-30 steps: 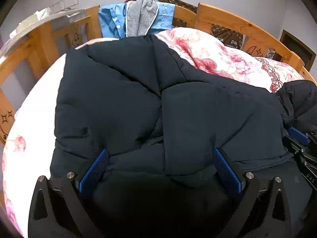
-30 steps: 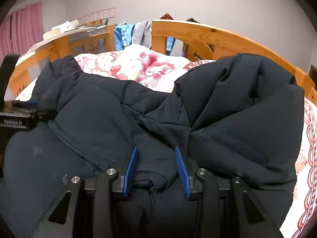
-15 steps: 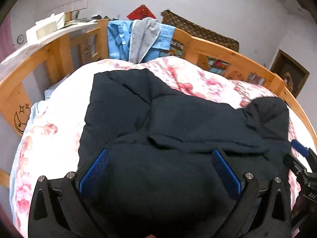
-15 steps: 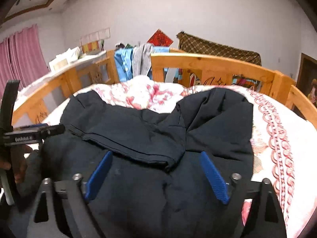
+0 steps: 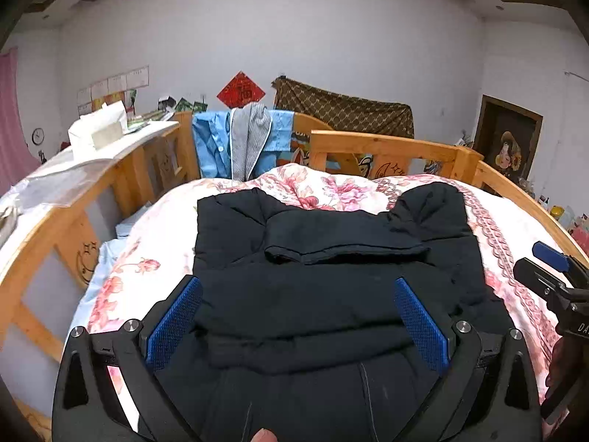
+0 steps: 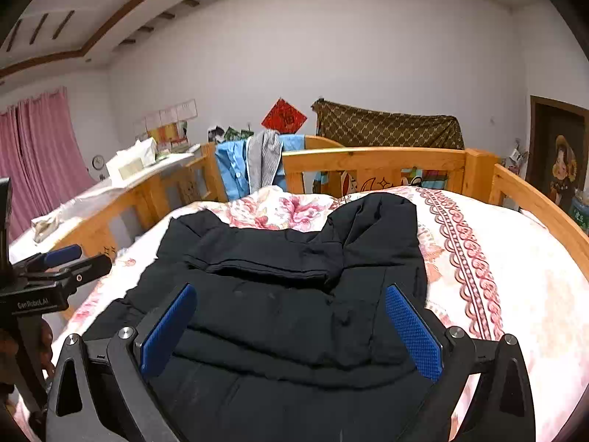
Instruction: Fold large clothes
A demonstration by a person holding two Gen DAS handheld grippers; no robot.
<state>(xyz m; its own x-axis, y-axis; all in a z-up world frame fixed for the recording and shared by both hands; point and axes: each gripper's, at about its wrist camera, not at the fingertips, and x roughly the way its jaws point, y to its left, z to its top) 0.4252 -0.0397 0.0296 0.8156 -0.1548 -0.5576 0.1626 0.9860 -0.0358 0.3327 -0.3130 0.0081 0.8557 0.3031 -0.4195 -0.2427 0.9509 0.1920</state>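
Over on the left a pink curtain hangs by the window, with a small round clock on the wall beside it, and a white shelf board laid along the wooden bed rail carries a white box and loose papers. A row of sheets is pinned to the wall above it, their print too small to read. The left gripper hovers over the near end of the dark padded jacket, its blue pads spread wide and touching no cloth; seen from the right wrist camera, its side reads "GenRobot.AI". The jacket lies flat across the middle of the floral quilt, one sleeve folded across its chest and the hood lying toward the far right. Behind it a blue shirt and a grey striped garment drape over the footboard, below a red diamond paper bearing a Chinese character. A brown patterned cloth hangs further right. The right gripper has its jaws opening, almost fully apart, with nothing pinched between them. At the far right a framed picture leans against the wall.
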